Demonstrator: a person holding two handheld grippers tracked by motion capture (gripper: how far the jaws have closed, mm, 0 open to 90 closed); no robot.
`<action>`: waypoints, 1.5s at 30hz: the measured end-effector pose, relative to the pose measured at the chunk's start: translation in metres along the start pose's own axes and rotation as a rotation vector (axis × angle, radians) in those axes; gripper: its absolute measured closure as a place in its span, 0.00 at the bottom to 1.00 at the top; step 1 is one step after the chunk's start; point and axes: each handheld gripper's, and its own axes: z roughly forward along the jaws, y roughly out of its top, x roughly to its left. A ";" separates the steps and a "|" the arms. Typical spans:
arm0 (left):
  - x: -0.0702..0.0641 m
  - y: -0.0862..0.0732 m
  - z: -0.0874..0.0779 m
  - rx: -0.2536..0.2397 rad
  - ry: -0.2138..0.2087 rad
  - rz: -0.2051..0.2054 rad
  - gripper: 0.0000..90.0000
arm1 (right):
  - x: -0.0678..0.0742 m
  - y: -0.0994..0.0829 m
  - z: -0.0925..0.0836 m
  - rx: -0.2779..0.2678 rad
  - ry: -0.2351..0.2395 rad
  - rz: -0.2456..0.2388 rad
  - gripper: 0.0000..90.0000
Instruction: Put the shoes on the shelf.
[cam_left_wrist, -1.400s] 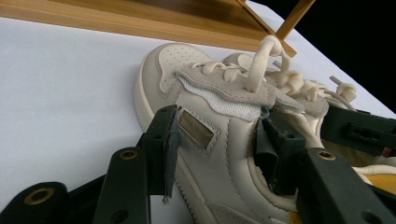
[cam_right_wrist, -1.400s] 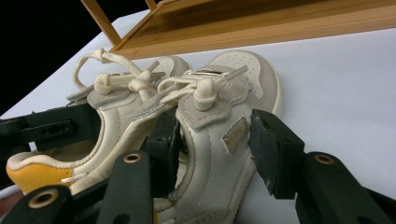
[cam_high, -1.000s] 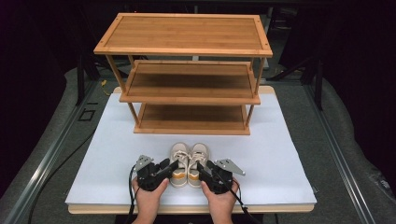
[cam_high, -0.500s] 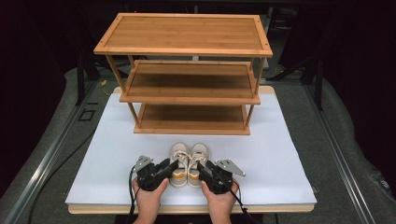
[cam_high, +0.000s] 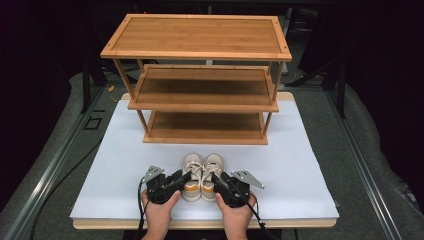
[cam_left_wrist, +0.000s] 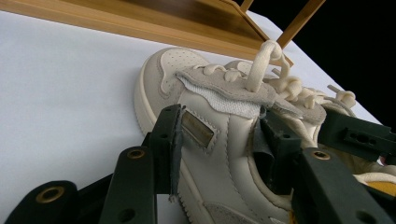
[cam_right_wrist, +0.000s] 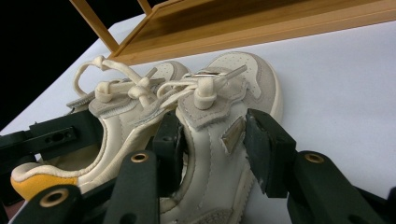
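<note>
White desk (cam_high: 125, 165), dark room around it. Wooden rack (cam_high: 202, 82) with three shelves stands on the far half, all shelves bare.

Pair of cream shoes sits side by side on the near middle of the desk, toes toward the rack, laces tied. Left shoe (cam_high: 192, 176) and right shoe (cam_high: 212, 175) touch along their inner sides. Yellow patch shows at the heels.

Left gripper (cam_high: 182, 181) comes in from the near left, held in the person's left hand (cam_high: 159, 212). Its jaws straddle the left shoe's outer wall near the collar: one jaw outside against the side panel, the other inside the opening. Jaws have just been closing, with the shoe wall between them; left gripper view shows the pads at or on the leather, so it grips the left shoe.

Right gripper (cam_high: 218, 182) mirrors this from the near right, in the right hand (cam_high: 235, 215). One jaw inside the right shoe, one against its outer side; jaws have just been closing on that wall. Both shoes rest flat on the desk.
</note>
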 end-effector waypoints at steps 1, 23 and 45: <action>0.000 0.001 -0.001 -0.002 -0.002 -0.001 0.63 | 0.000 0.000 0.000 -0.004 0.002 0.002 0.65; -0.011 0.031 -0.015 -0.026 -0.011 0.011 0.63 | 0.015 0.029 -0.011 -0.022 0.028 -0.008 0.65; -0.023 0.068 -0.022 -0.046 -0.031 0.024 0.63 | 0.025 0.067 -0.021 -0.052 0.033 -0.025 0.65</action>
